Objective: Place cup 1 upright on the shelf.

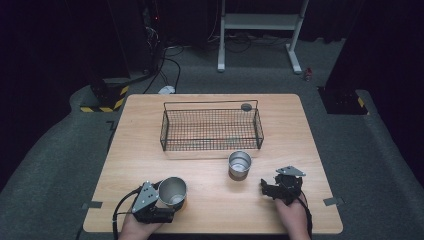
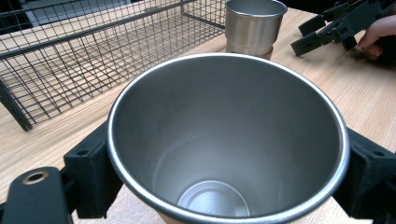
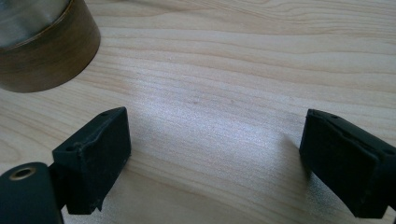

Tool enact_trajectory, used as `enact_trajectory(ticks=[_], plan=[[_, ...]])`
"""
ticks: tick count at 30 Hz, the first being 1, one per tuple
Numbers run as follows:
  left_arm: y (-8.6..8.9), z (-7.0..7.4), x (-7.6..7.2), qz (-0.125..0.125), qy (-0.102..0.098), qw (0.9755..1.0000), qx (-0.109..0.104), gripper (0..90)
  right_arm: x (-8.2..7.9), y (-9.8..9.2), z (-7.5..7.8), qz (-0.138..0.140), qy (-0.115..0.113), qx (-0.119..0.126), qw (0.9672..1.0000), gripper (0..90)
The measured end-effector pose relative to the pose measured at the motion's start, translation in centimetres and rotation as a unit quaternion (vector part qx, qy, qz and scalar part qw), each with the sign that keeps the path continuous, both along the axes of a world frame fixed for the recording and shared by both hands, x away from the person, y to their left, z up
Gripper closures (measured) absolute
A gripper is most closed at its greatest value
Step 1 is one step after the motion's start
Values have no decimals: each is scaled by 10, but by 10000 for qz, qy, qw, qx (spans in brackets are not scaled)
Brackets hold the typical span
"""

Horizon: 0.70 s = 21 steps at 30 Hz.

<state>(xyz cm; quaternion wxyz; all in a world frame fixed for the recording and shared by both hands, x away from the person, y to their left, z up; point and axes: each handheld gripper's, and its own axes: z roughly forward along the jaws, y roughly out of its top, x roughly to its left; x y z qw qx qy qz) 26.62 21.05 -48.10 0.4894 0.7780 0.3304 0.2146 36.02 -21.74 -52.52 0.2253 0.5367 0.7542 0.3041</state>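
So my left gripper (image 1: 167, 197) is clamped on the near steel cup (image 1: 173, 192), and my right gripper (image 1: 272, 189) sits wide open beside the other cup (image 1: 239, 164).

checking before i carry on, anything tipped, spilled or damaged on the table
Nothing stands out. The steel cup in the left hand-held gripper is clean and undented, the second cup stands upright near the wire basket, and the table shows no spill.
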Motion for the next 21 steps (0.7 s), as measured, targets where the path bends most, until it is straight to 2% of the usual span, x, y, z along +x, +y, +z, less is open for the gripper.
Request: enact_trajectory(ticks=[12, 21], plan=[[2, -2, 2, -21, -55, 10000, -29, 134, 0, 0, 0, -1, 0, 0, 10000, 89], [5, -3, 5, 123, -79, 9999, -67, 135, 0, 0, 0, -6, 0, 0, 10000, 89]])
